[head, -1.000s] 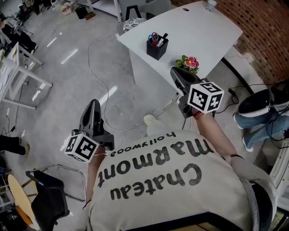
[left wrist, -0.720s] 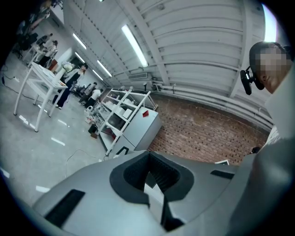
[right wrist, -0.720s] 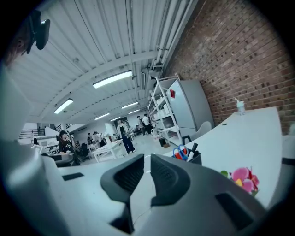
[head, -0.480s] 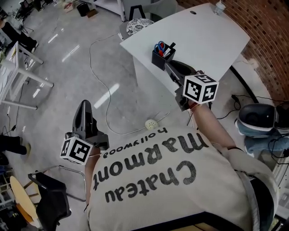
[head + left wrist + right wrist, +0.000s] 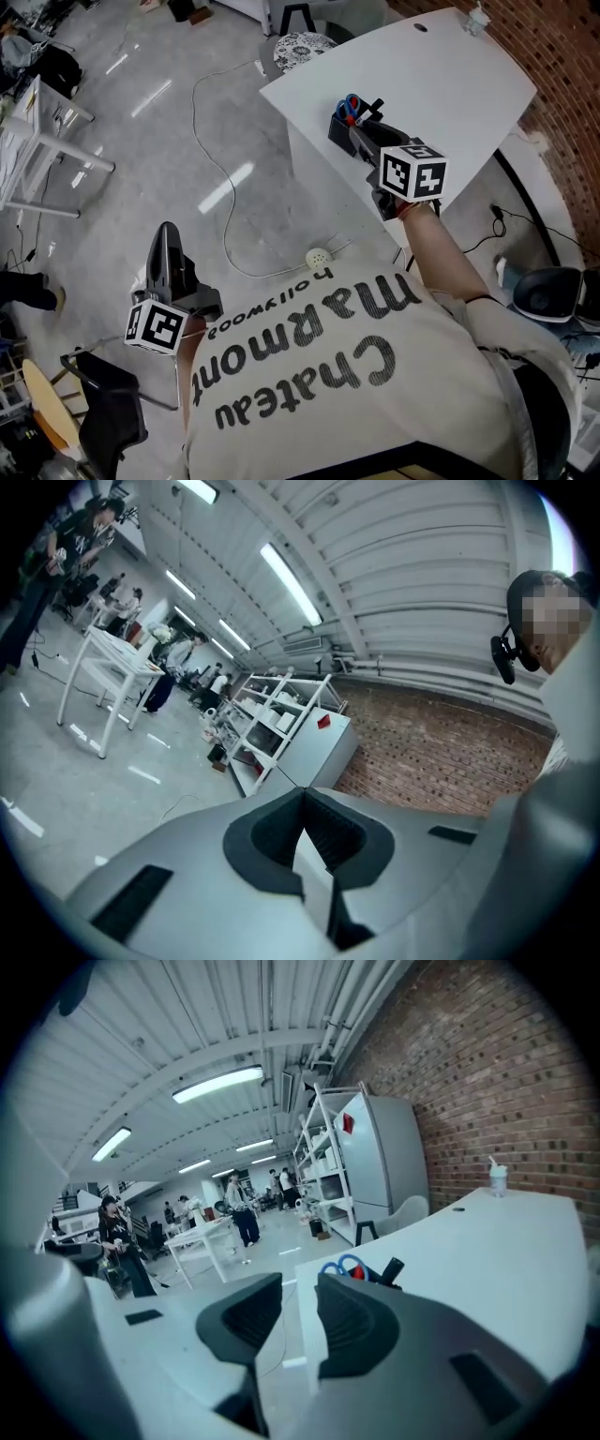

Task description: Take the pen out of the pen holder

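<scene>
The pen [image 5: 375, 105] stands in the black pen holder [image 5: 337, 127] next to blue-handled scissors [image 5: 350, 101]. The holder sits close to the left edge of the white bench [image 5: 450, 66]. The right claw [image 5: 354, 134] reaches right up beside the holder. Its jaws are spread and have just been opening, with nothing between them. The left claw [image 5: 167, 232] hangs well apart from the bench, over the grey floor [image 5: 141, 141], its jaws pressed together on nothing.
</scene>
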Motion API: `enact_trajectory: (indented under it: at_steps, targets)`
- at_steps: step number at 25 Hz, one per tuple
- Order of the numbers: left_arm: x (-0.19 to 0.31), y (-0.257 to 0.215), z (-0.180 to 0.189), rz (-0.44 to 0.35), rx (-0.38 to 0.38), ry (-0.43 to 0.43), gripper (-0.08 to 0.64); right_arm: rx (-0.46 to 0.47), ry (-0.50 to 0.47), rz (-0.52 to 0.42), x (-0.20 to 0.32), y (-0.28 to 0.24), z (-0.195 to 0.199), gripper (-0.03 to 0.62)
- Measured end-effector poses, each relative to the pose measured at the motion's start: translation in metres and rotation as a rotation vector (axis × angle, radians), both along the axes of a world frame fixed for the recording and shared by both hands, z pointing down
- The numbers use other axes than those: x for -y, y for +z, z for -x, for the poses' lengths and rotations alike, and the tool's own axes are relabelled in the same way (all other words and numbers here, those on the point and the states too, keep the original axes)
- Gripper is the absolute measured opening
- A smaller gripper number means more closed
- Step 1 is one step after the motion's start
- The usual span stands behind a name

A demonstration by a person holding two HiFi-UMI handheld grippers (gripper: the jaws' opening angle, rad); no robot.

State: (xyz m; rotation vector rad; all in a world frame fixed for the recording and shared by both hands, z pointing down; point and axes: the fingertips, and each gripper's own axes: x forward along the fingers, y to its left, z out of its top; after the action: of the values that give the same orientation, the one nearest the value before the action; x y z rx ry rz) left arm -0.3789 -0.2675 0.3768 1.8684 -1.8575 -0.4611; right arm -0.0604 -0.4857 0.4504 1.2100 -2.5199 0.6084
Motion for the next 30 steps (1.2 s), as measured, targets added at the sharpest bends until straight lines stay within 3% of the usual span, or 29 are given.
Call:
enact_trajectory:
  at_steps: [17, 24, 30]
  targets:
    - [0.013, 0.016, 0.015, 0.036, -0.026, -0.057, 0.002, -0.179, -0.036, 0.066, 0.038, 0.043, 0.007, 0.126]
    - [0.018, 0.019, 0.013, 0.041, -0.034, -0.071, 0.002, -0.189, -0.059, 0.089, 0.050, 0.050, 0.014, 0.126]
    - [0.016, 0.018, 0.015, 0.044, -0.030, -0.088, 0.002, -0.200, -0.040, 0.101, 0.054, 0.053, 0.012, 0.086]
